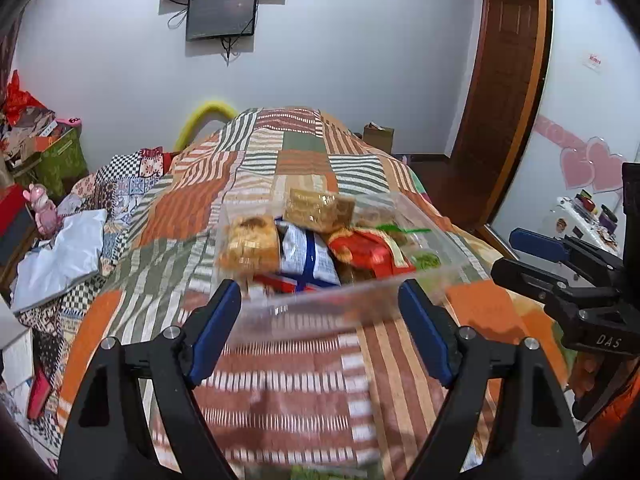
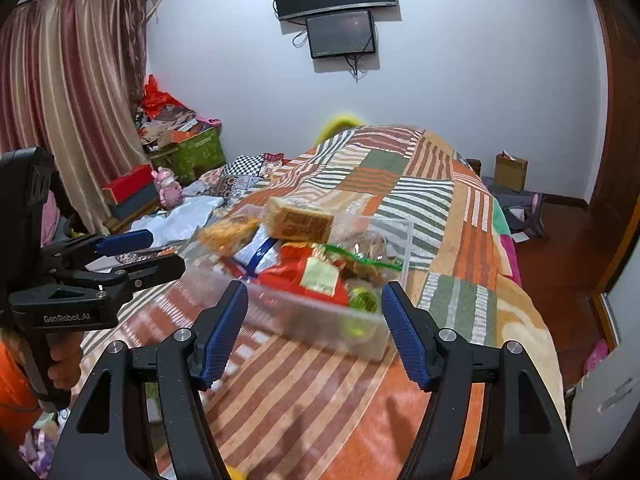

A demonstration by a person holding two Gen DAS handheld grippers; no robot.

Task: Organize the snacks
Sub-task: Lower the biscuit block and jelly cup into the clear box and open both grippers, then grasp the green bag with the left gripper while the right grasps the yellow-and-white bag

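Observation:
A clear plastic container (image 1: 312, 312) sits on the patchwork bedspread, filled with snack packets. Among them are a tan packet (image 1: 318, 208), an orange-brown one (image 1: 250, 246), a blue-and-white one (image 1: 306, 256) and a red one (image 1: 368, 250). My left gripper (image 1: 320, 286) is open just short of the container's near wall, with nothing held. In the right wrist view the container (image 2: 320, 320) lies ahead of my open, empty right gripper (image 2: 315, 288), with a green round item (image 2: 362, 300) in its near corner. Each gripper shows in the other's view, the right gripper (image 1: 532, 256) and the left gripper (image 2: 160, 248).
The bedspread (image 1: 304, 392) fills the foreground. A white cloth (image 1: 64, 256) and a pink figurine (image 1: 42, 210) lie to the left, near a green box (image 2: 192, 152) piled with clutter. Screens (image 2: 336, 4) hang on the far wall. A cardboard box (image 2: 510, 172) stands on the floor at the right.

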